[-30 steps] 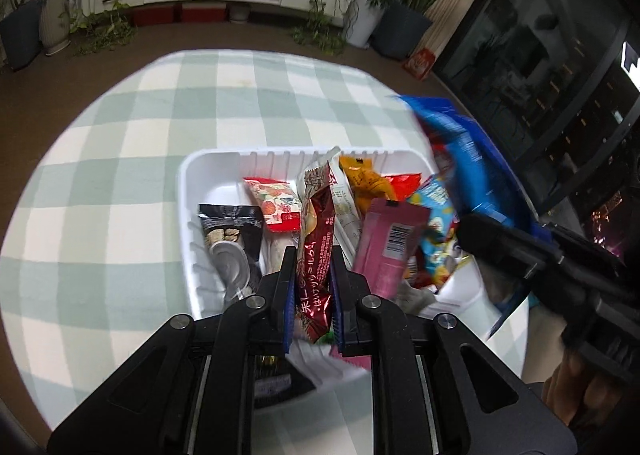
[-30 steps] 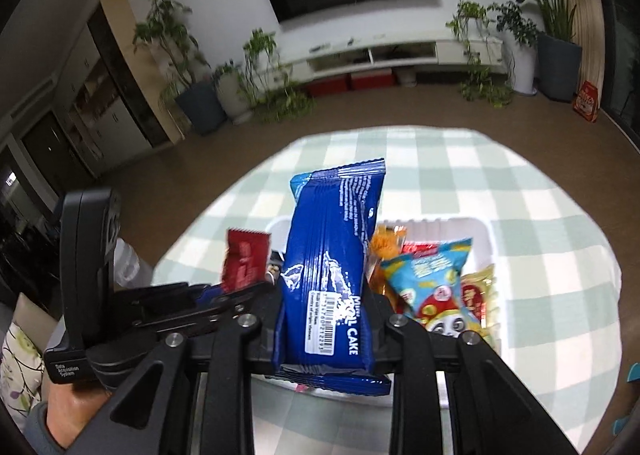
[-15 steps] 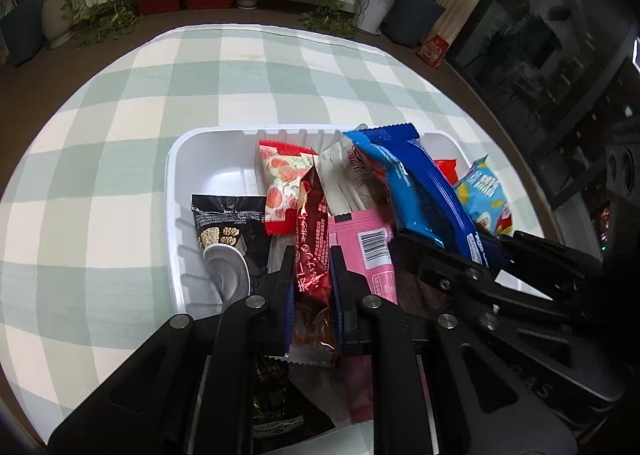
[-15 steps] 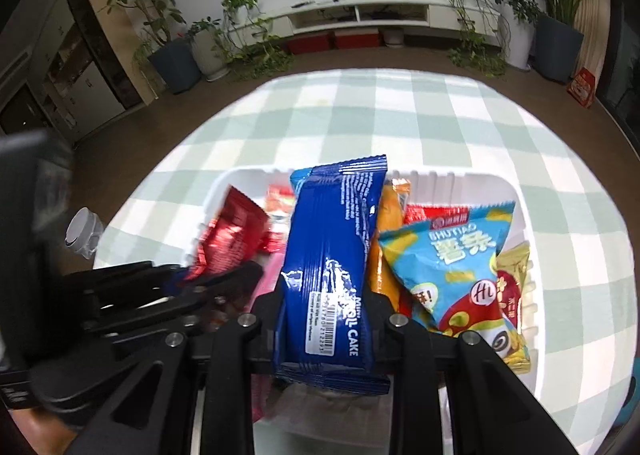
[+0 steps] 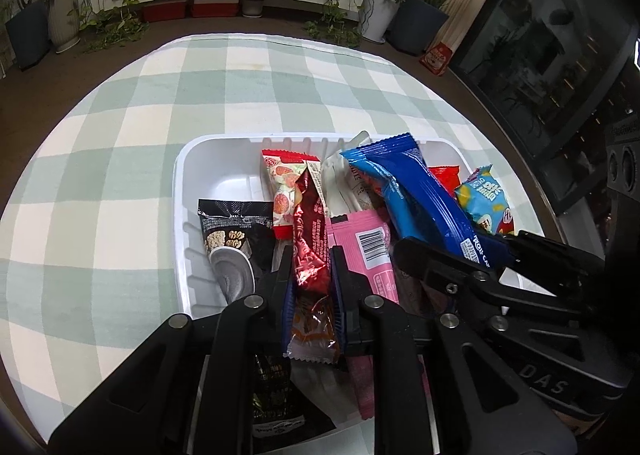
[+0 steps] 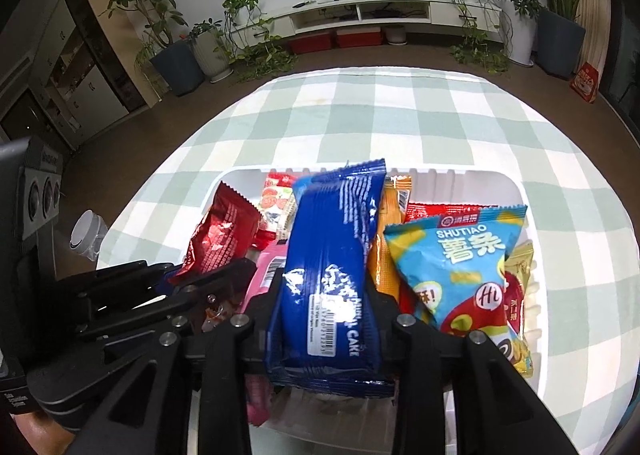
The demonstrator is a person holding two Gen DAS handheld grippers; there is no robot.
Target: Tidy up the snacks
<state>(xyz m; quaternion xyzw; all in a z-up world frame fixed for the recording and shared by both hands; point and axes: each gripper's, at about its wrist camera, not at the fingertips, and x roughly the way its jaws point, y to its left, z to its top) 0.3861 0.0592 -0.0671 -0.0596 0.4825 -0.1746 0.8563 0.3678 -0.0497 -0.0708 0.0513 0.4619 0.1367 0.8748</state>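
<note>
Left wrist view. My left gripper [image 5: 310,275]: jaws pinched narrow on the dark red packet [image 5: 308,239], as a second ago, but now lowered into the white tray [image 5: 188,175], beside the black packet [image 5: 236,227] and pink packet [image 5: 372,251]. The checked tablecloth [image 5: 120,135] lies underneath.

Right wrist view. My right gripper [image 6: 328,295]: jaws opening, the blue cake packet [image 6: 332,255] between them, its lower end down among the tray's snacks, where a second ago it hung above. The light blue chip bag [image 6: 452,267] sits just beside. I judge both packets delivered; release remains.
</note>
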